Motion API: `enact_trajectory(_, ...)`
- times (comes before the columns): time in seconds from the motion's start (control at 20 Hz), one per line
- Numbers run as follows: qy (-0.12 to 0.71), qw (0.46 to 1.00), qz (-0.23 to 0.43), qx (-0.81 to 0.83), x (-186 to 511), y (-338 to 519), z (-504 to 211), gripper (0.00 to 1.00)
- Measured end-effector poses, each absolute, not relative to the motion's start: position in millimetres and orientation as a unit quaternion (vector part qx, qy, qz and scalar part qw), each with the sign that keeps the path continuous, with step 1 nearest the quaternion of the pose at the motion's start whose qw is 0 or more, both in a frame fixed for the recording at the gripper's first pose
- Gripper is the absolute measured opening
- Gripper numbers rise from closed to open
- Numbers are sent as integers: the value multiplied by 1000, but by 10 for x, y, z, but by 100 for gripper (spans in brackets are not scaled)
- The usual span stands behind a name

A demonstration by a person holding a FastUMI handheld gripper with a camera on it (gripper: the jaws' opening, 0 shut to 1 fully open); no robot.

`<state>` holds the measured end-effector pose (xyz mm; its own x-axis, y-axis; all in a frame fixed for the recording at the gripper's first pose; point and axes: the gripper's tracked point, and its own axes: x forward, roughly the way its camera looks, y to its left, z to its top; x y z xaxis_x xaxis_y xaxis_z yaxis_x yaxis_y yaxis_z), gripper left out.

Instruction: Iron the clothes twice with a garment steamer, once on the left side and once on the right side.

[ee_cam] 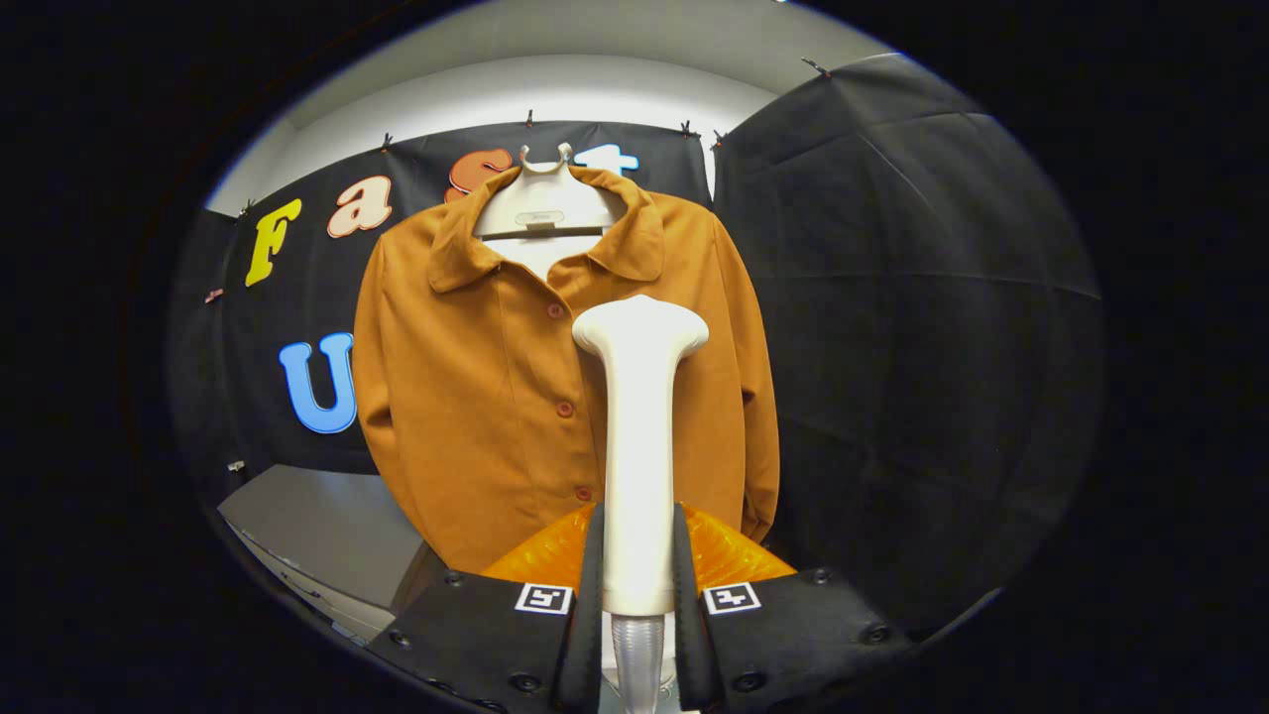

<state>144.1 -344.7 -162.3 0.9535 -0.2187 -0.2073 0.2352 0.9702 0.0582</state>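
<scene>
The tongs (638, 555) are clamped on the white handle of the garment steamer (639, 436), one finger pressing each side, so the steamer stands upright between them with its flared head raised toward the clothes. Just beyond that head hangs a rust-brown buttoned shirt (476, 397) on a pale hanger (543, 203) against the black cloth wall, collar open; the head overlaps the shirt just beside the button line, though contact cannot be judged. A grey desk (317, 526) sits below the shirt's hem.
</scene>
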Motion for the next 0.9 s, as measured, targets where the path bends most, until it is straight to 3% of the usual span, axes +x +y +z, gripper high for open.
enact_trajectory(0.9, 261, 954, -135, 55, 665, -3528, -3450, 34)
